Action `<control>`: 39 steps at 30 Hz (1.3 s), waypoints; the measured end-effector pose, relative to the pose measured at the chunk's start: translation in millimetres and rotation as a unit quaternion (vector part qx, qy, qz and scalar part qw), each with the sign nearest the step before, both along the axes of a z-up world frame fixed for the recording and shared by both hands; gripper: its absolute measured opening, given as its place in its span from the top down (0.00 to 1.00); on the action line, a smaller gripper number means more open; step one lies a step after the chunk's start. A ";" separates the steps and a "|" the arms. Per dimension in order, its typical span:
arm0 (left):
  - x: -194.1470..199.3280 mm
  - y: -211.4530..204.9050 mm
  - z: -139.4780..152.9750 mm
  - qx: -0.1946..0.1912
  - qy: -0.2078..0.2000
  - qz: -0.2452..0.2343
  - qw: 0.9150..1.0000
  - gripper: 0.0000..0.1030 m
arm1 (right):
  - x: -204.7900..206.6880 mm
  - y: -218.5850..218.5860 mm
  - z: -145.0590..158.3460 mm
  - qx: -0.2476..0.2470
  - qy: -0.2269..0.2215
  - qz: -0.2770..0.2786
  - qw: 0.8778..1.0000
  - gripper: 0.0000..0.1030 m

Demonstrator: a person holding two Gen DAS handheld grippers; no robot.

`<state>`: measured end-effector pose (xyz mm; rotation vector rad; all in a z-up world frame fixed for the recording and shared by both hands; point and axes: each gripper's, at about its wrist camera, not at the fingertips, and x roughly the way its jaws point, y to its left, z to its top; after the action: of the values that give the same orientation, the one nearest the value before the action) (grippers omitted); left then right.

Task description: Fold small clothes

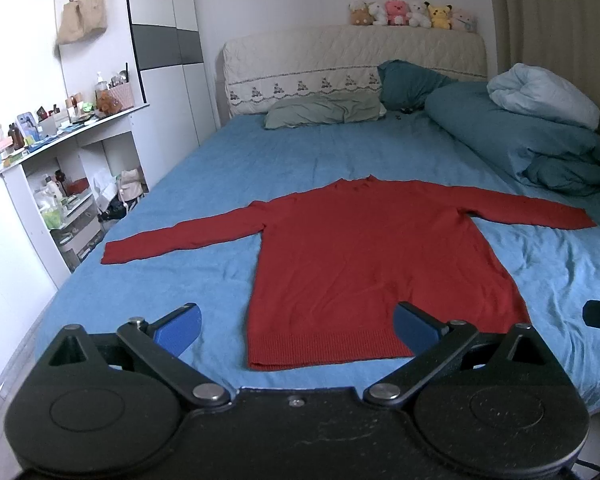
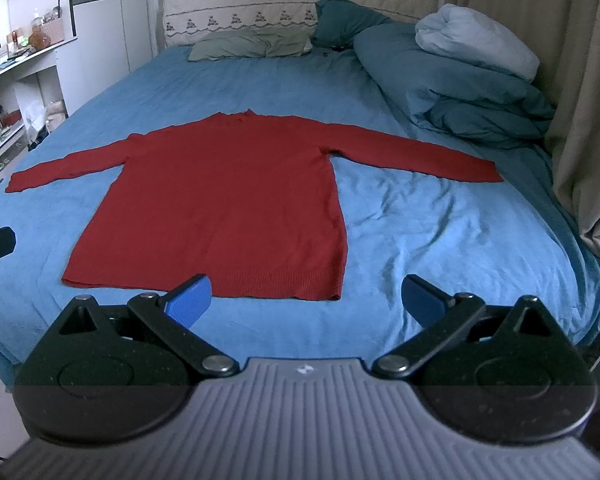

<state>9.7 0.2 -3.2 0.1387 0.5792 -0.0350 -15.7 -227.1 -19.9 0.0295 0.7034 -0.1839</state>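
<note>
A red long-sleeved sweater (image 1: 364, 256) lies flat on the blue bed sheet (image 1: 204, 176), both sleeves spread out sideways, hem toward me. It also shows in the right wrist view (image 2: 228, 200). My left gripper (image 1: 296, 328) is open and empty, held just above the hem's left half. My right gripper (image 2: 306, 300) is open and empty, over the hem's right corner. Each gripper's edge peeks into the other's view.
A rolled teal and pale blue duvet (image 1: 540, 132) lies along the bed's right side, pillows (image 1: 324, 114) at the headboard. A cluttered white shelf unit (image 1: 60, 168) stands left of the bed. Curtains (image 2: 560, 60) hang at the right.
</note>
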 end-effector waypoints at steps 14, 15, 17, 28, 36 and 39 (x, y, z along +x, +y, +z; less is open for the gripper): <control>0.0 0.4 0.0 0.000 -0.001 0.000 1.000 0.00 | 1.7 -1.0 -0.4 0.001 0.002 0.000 1.000 0.00; 0.1 0.6 -0.1 -0.001 -0.001 0.000 1.000 0.00 | 1.6 -0.9 -0.4 0.001 0.002 0.000 1.000 0.00; 0.0 0.4 0.0 -0.001 -0.001 0.001 1.000 0.00 | 1.7 -0.7 -0.4 0.001 0.002 0.001 1.000 0.00; -1.3 -0.7 1.7 -0.001 -0.003 0.001 1.000 0.00 | 2.8 -0.3 -1.0 0.000 0.002 0.001 1.000 0.00; -2.2 -1.7 1.4 0.000 -0.003 0.001 1.000 0.00 | 2.9 -0.2 -0.6 0.001 0.002 0.001 1.000 0.00; -2.2 -2.0 1.5 0.000 -0.004 0.001 1.000 0.00 | 2.9 -0.4 -0.2 0.000 0.002 0.000 1.000 0.00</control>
<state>7.5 -1.8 -1.7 0.1385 0.5722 -0.0321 -12.9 -227.5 -20.1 0.0295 0.7083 -0.1830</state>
